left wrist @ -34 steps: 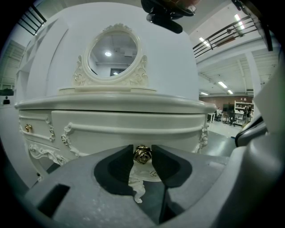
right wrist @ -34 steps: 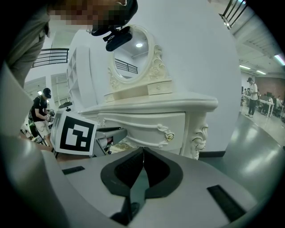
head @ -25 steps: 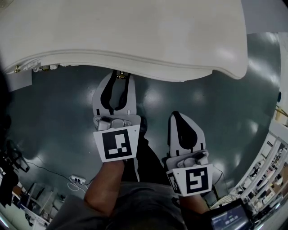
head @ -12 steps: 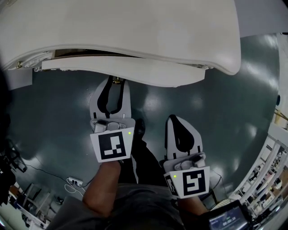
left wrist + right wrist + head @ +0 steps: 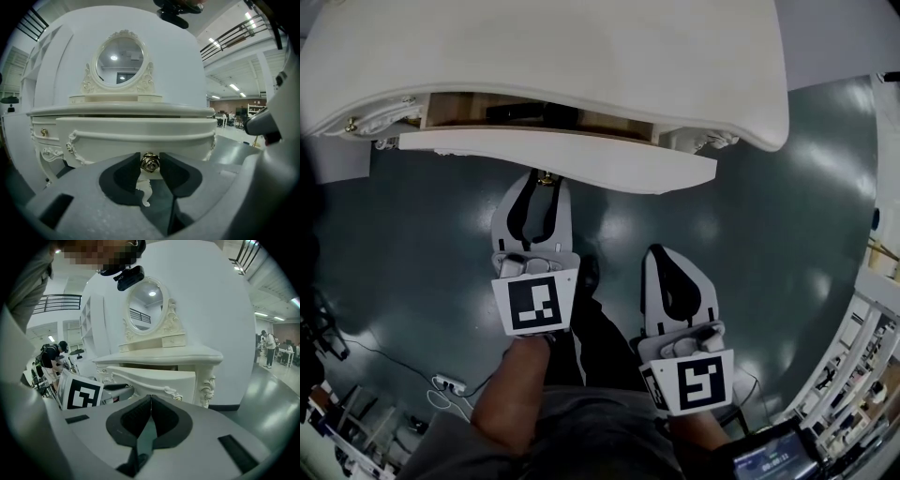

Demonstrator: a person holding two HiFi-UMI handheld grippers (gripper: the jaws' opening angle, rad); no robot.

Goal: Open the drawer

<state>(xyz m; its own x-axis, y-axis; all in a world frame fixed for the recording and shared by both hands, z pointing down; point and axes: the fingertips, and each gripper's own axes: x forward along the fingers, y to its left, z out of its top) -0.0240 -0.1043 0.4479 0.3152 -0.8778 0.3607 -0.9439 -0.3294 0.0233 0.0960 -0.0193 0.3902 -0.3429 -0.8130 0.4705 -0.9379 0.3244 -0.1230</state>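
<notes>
A white dressing table (image 5: 581, 56) fills the top of the head view. Its middle drawer (image 5: 553, 155) stands partly pulled out, with a dark gap and wooden inside showing behind the front. The brass rose knob (image 5: 150, 162) sits between the black pads of my left gripper (image 5: 150, 165), which is shut on it; the same left gripper (image 5: 542, 180) shows under the drawer's front. My right gripper (image 5: 673, 258) hangs lower right over the floor, its jaws shut on nothing, also the right gripper (image 5: 150, 401) in its own view.
Dark green floor (image 5: 750, 216) lies all around the table. An oval mirror (image 5: 119, 61) stands on the tabletop. Cables and a power strip (image 5: 445, 384) lie at lower left, shelving (image 5: 862, 375) at lower right. People stand far off at the right (image 5: 267, 348).
The drawer has slid out from the table toward me with my left gripper on its knob; a gap now shows its inside. The right gripper drew back slightly.
</notes>
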